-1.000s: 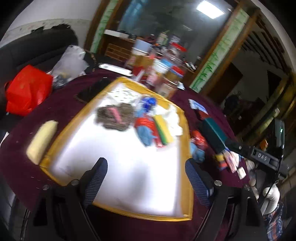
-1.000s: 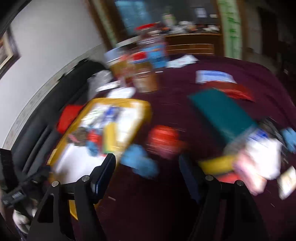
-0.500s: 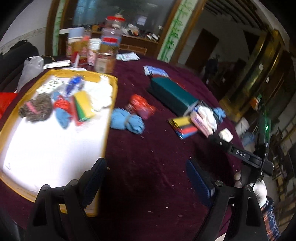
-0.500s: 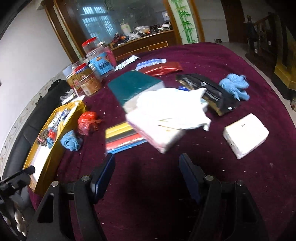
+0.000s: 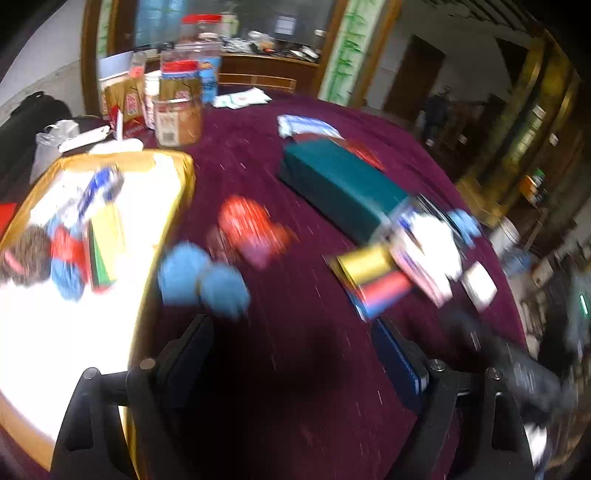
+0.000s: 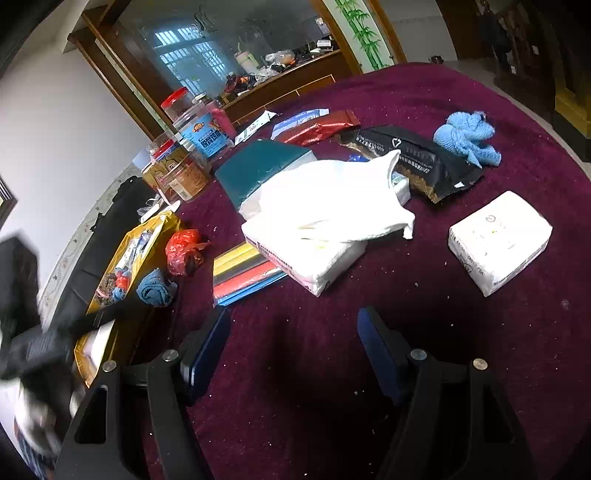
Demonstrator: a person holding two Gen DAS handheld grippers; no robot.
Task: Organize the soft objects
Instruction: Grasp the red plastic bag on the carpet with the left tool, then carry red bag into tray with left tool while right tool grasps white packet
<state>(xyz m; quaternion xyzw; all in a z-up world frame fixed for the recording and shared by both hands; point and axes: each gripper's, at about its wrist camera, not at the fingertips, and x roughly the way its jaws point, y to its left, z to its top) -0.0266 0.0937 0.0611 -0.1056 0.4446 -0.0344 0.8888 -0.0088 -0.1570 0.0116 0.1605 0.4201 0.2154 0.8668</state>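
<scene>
Right wrist view: my right hand-held gripper (image 6: 295, 350) gapes empty over the counter (image 6: 480, 332); white packet (image 6: 498, 242) at two o'clock; left hand-held gripper (image 5: 295, 358) wide, empty.

A home dining or living room. A round table (image 6: 480, 354) under a maroon cloth carries household clutter; snack jars (image 6: 184, 162) stand at its ten o'clock edge. Past them, at twelve o'clock, a wooden sideboard (image 6: 295, 81) sits below a wood-framed glass panel (image 6: 207, 48) beside a bamboo-painted strip (image 6: 360, 33). A dark sofa (image 6: 110, 218) lines the wall at nine o'clock.
</scene>
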